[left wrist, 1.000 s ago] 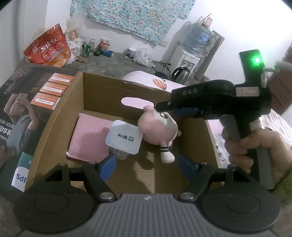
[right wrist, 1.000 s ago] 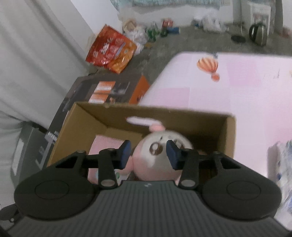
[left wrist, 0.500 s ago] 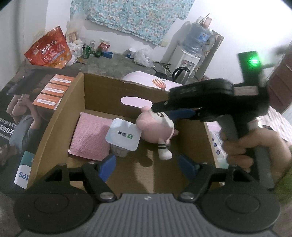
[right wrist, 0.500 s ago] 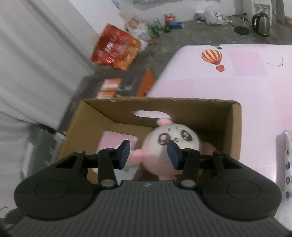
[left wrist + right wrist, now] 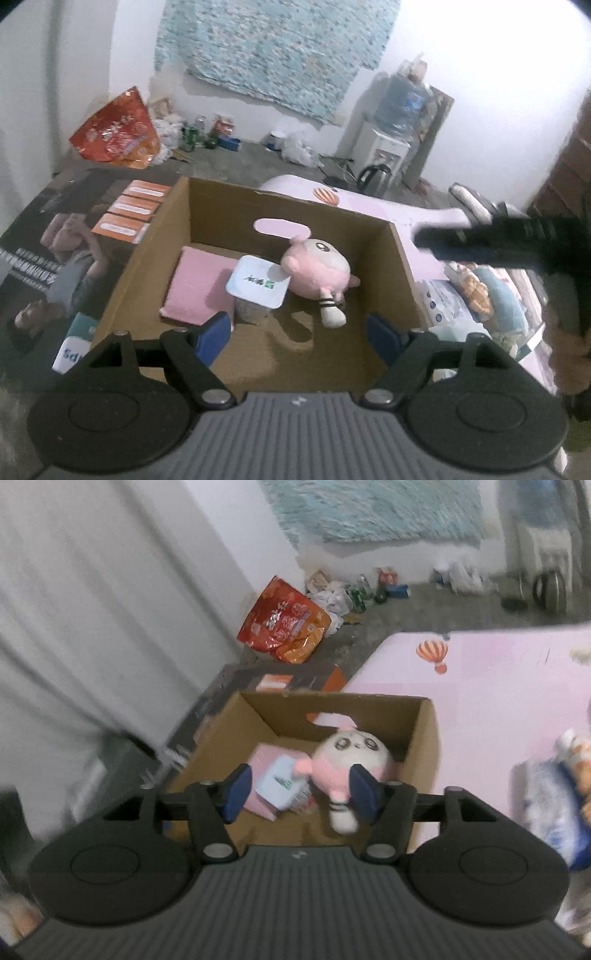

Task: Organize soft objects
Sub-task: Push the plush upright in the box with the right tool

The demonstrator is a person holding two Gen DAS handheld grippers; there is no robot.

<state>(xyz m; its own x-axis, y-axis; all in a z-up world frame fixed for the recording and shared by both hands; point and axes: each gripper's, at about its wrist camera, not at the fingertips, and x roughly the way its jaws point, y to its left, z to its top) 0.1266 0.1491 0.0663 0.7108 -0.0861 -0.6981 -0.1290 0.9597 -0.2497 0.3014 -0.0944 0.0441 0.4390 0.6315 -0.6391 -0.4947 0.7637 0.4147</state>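
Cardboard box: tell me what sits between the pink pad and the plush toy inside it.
A white-lidded cup stands between the pink pad and the plush toy, clearest in the left wrist view.

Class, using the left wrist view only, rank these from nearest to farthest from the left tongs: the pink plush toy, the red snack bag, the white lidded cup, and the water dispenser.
1. White lidded cup: in the box, just beyond the left tongs.
2. Pink plush toy: in the box, behind and right of the cup.
3. Red snack bag: on the floor, far left, and water dispenser: by the far wall, right. These two are too close to call.
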